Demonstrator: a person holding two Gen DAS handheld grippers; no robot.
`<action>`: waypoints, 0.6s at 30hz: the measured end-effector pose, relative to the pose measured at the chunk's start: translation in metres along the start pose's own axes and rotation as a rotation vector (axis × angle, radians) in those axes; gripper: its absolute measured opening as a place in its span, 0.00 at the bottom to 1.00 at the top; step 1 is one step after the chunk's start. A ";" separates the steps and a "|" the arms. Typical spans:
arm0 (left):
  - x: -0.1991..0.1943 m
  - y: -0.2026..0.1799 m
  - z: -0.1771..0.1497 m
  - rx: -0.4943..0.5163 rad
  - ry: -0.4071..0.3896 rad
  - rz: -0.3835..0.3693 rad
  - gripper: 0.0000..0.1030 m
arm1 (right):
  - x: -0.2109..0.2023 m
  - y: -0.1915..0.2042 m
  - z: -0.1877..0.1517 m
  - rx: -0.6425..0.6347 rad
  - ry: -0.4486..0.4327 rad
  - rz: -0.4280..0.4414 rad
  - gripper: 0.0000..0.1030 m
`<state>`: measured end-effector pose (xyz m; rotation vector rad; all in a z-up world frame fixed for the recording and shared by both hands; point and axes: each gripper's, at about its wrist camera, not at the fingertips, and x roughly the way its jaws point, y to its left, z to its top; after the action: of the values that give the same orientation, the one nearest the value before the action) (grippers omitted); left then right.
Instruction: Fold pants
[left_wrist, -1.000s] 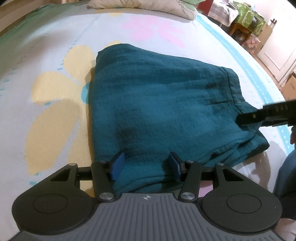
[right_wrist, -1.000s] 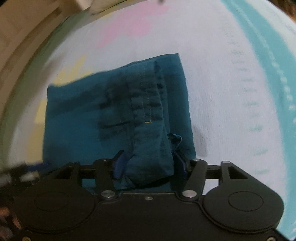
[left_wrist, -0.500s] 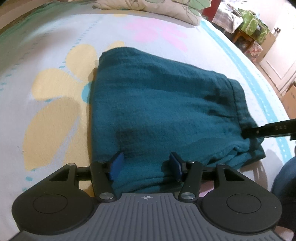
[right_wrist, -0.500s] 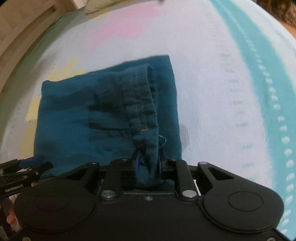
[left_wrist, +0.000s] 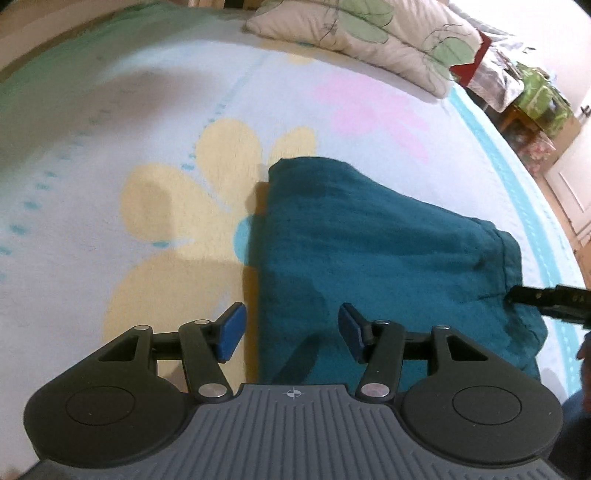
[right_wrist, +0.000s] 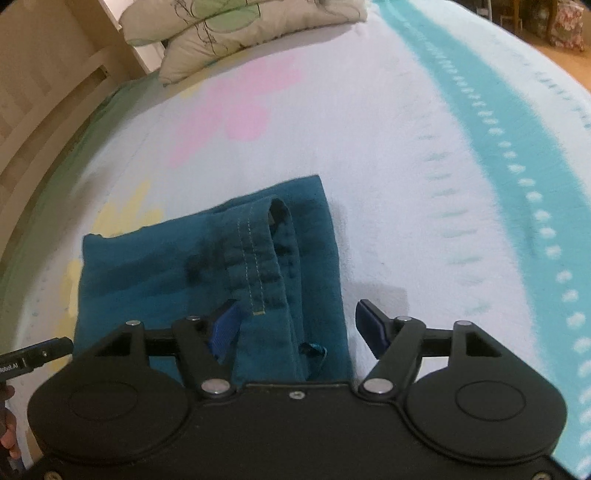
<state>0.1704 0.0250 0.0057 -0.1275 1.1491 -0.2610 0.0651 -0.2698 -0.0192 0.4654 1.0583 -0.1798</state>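
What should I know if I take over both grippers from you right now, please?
Left gripper: open, empty, over the near left edge of the pants.
Right gripper: open, empty, over the waistband end.
Pants: lying in a compact folded rectangle on the bedspread, pillow beyond.
Done: the fold looks finished and both grips are let go.
Left: probably just smooth the loose waistband layer and the small tag sticking out, then pull both grippers away.
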 end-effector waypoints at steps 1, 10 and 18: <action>0.006 0.001 0.002 -0.009 0.019 -0.001 0.52 | 0.006 -0.002 0.000 0.003 0.014 0.005 0.70; 0.034 -0.007 0.008 -0.014 0.061 -0.019 0.63 | 0.020 -0.010 -0.001 0.002 -0.055 0.088 0.78; 0.047 -0.014 0.019 -0.056 0.042 -0.033 0.77 | 0.024 -0.023 0.003 0.081 -0.088 0.170 0.81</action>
<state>0.2037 -0.0015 -0.0250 -0.1912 1.1969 -0.2617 0.0707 -0.2902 -0.0451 0.6125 0.9232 -0.0916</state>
